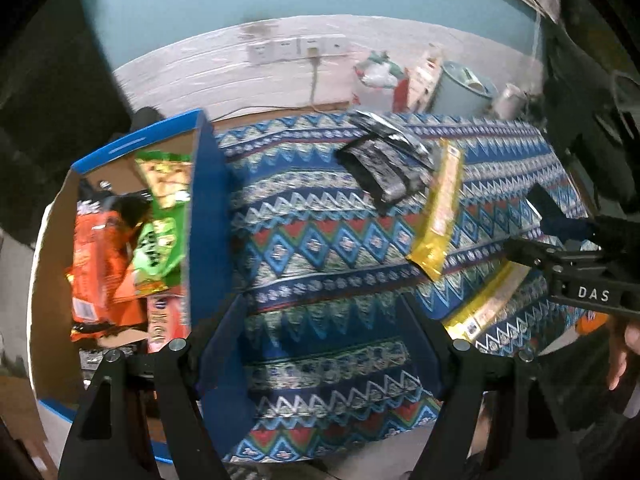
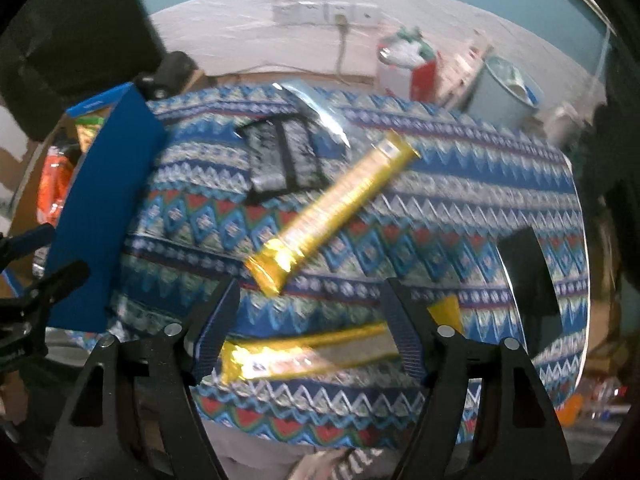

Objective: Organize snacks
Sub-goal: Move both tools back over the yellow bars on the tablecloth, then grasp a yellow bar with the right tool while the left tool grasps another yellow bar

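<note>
Left gripper point(image 1: 324, 340): jaws wide, empty, over the cloth point(image 1: 320, 240).
Right gripper point(image 2: 310, 332): jaws apart — a gold bar point(image 2: 304, 358) lies between them, unpressed.
Second gold bar point(image 2: 332, 208): mid-frame, beside black packets point(image 2: 280, 160).
Box point(image 1: 208, 208): left — orange and green bags inside.

Right gripper point(image 2: 310, 328) fingers apart above near gold snack bar point(image 2: 304, 358), second gold bar point(image 2: 332, 208) beyond, patterned cloth point(image 2: 460, 208)
</note>
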Demonstrator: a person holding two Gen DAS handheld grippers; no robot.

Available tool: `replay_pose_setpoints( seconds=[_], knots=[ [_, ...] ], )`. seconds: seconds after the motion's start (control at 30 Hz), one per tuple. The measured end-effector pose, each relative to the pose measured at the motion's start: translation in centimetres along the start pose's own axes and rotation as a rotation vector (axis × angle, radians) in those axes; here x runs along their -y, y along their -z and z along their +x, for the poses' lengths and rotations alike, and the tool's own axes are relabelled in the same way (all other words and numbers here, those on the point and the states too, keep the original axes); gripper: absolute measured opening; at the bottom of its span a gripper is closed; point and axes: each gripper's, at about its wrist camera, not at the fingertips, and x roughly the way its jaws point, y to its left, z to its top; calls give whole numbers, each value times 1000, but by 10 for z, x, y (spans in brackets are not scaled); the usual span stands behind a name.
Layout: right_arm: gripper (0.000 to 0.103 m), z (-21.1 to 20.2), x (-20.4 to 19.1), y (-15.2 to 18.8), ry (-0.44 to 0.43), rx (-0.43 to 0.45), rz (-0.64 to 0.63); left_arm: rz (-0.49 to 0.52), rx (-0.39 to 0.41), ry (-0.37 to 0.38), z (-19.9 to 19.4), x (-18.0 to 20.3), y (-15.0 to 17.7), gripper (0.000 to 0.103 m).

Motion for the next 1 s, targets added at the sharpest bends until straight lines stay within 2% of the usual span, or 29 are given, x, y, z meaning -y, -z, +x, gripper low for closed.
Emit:
replay_pose_setpoints(
  seconds=[0.13, 0.27, 0.47, 0.83, 1.0],
  knots=[
    [73, 11, 17, 16, 12, -36, 55, 41, -19, -3, 10, 19, 6, 78],
    [73, 26, 37, 33, 4, -86, 139, 31, -54, 14, 22, 26, 8, 78],
    [73, 46, 50, 46, -23, -151, 212, 26, -76, -2, 35, 31, 6, 78],
    [74, 84, 58, 37, -84, -207, 334, 17, -126, -3, 55, 32, 4, 78],
    [73, 97, 50, 22, -47, -198, 274, 8, -150, -5, 66, 33, 0, 78]
  ],
)
